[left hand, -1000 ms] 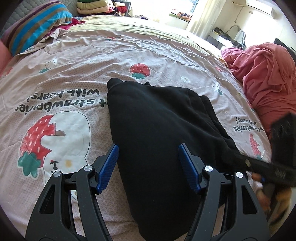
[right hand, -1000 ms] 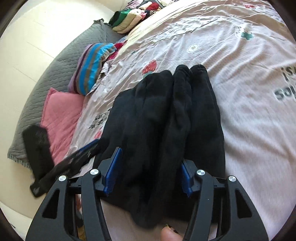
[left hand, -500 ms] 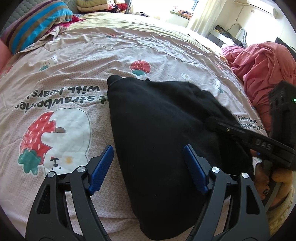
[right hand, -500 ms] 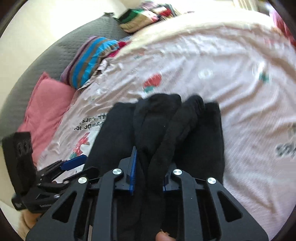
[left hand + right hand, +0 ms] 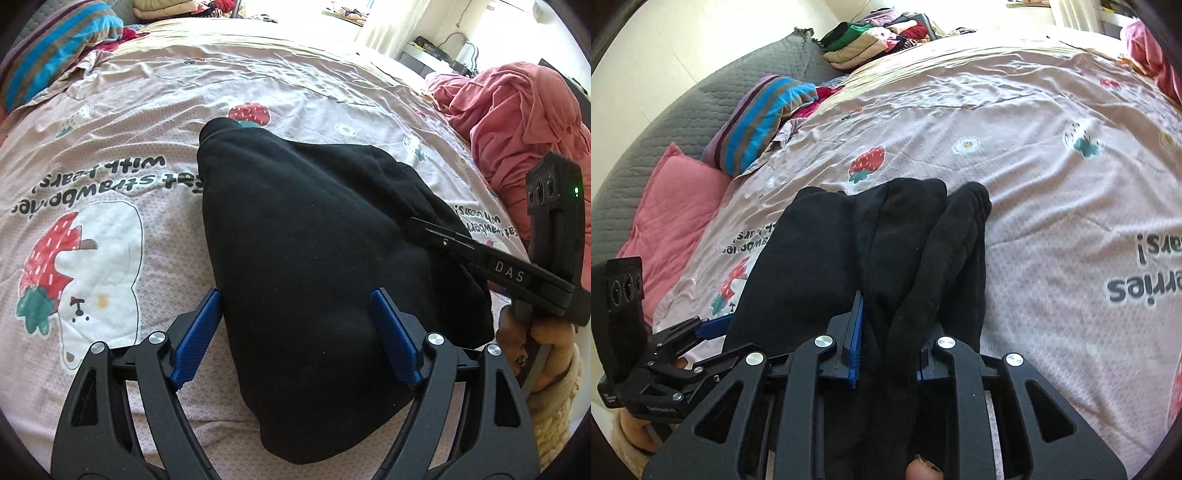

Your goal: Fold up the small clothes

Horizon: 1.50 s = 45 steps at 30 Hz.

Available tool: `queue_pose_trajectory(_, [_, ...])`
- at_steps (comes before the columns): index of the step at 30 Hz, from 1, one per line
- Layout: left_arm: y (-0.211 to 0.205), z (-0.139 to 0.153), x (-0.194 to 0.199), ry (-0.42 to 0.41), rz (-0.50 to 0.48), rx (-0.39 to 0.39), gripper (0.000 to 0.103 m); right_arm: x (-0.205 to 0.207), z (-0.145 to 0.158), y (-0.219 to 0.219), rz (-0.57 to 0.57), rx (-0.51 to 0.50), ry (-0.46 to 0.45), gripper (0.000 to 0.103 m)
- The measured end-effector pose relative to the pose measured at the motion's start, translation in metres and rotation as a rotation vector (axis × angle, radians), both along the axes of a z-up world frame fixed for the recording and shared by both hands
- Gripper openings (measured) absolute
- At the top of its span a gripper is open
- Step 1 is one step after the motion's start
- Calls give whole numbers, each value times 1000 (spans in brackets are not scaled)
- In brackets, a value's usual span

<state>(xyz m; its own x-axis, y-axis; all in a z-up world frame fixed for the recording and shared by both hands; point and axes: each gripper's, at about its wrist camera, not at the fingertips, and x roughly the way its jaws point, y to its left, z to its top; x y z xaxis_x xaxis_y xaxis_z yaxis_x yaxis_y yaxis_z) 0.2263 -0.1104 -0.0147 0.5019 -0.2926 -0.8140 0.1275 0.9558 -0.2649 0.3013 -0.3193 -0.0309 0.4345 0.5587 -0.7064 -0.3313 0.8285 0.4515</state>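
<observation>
The soft black fleece garment (image 5: 314,236) lies on the pink strawberry-print bedsheet (image 5: 110,155). The right gripper (image 5: 886,347), apart a second ago, now pinches a bunched fold; the left gripper (image 5: 295,332) has been opening, straddling it untouched.

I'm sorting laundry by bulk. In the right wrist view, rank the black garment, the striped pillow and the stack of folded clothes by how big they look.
1. black garment
2. striped pillow
3. stack of folded clothes

The stack lies farthest from the camera, so its true size is unsure.
</observation>
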Motion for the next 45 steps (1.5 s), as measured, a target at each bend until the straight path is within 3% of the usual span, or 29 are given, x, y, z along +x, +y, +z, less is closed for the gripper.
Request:
queue_pose_trajectory(8, [3, 1, -5, -8, 12, -2, 74, -18, 11, -9, -28, -7, -27, 31])
queue_pose_trajectory(18, [5, 6, -13, -22, 13, -3, 74, -47, 21, -16, -6, 32, -33, 58])
queue_pose_trajectory(25, [8, 9, -23, -28, 6, 0, 74, -62, 12, -22, 0, 74, 17, 58])
queue_pose_trajectory(26, [8, 9, -24, -28, 4, 0, 74, -64, 10, -22, 1, 71, 22, 58])
queue_pose_trajectory(27, [8, 8, -27, -28, 3, 1, 74, -66, 8, -22, 2, 63, 23, 48])
queue_pose_trajectory(28, [8, 8, -28, -28, 1, 3, 74, -69, 7, -21, 6, 45, 20, 23])
queue_pose_trajectory(30, [8, 7, -33, -29, -3, 7, 75, -73, 5, -22, -6, 34, 14, 21])
queue_pose_trajectory(32, [7, 6, -38, -29, -10, 17, 75, -75, 1, -23, -34, 8, 26, 29])
queue_pose_trajectory(33, [7, 5, -40, -28, -12, 24, 75, -76, 0, -23, -51, -24, 26, 42])
queue_pose_trajectory(34, [7, 4, -42, -28, -12, 27, 75, -77, -1, -22, -60, -40, 23, 48])
queue_pose_trajectory(38, [7, 1, -51, -31, -15, 48, 80, -93, 5, -18, -60, -100, -29, 54])
queue_pose_trajectory(40, [7, 2, -56, -37, -17, 51, 80, -106, 14, -15, -67, -143, -92, 69])
queue_pose_trajectory(45, [3, 8, -70, -68, -29, 76, 85, -130, 30, -15, -92, -189, -195, 86])
